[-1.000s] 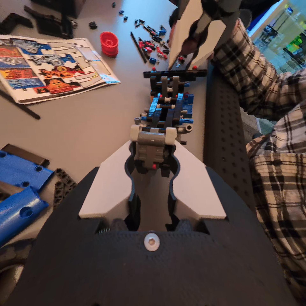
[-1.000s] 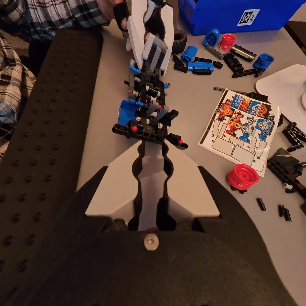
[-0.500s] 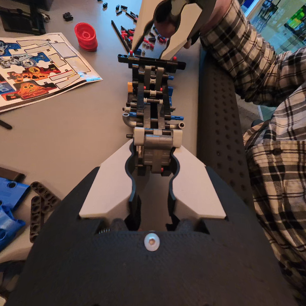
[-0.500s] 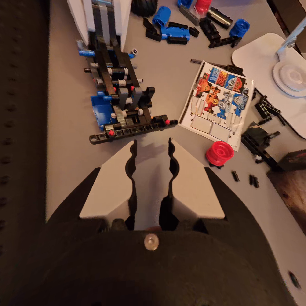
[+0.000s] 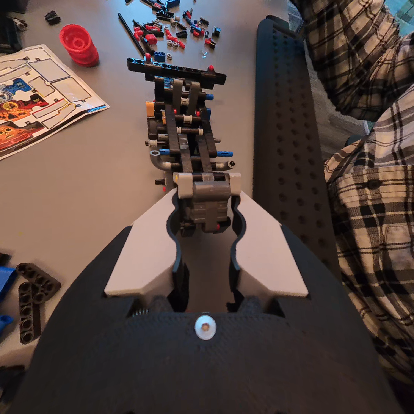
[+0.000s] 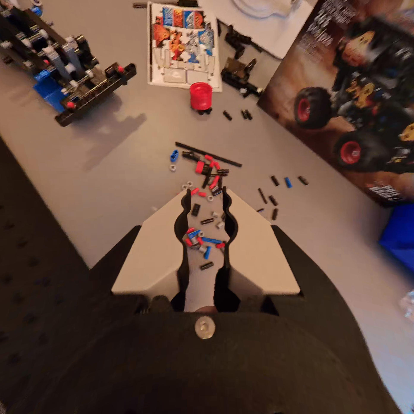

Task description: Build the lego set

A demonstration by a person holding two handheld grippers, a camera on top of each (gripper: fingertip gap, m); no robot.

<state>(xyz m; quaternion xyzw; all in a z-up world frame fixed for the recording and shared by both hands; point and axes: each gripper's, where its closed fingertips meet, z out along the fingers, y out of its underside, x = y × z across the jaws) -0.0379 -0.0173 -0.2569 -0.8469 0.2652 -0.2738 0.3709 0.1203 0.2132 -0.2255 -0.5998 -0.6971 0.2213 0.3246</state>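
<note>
We are fetching a part. Our left gripper (image 5: 207,197) has its jaws clamped on the gray end of the chassis (image 5: 186,125), which stretches ahead on the counter (image 5: 78,179). Our right gripper (image 6: 206,192), jaws apart and empty, has swung off the chassis to hover over the loose pins (image 6: 203,242); next we choose one and close squarely.

I saw a grey table (image 5: 67,190) under a mostly black model frame (image 5: 188,125) with blue pins, grey bars and red studs. A red wheel hub (image 5: 79,46) stood near a white sticker sheet (image 5: 40,89) printed in orange and blue. The sleeve (image 5: 369,201) was black-and-white plaid. My grippers had white fingers (image 6: 156,246) with black inner edges. Loose pegs (image 6: 201,239) were red, blue, black and grey.
</note>
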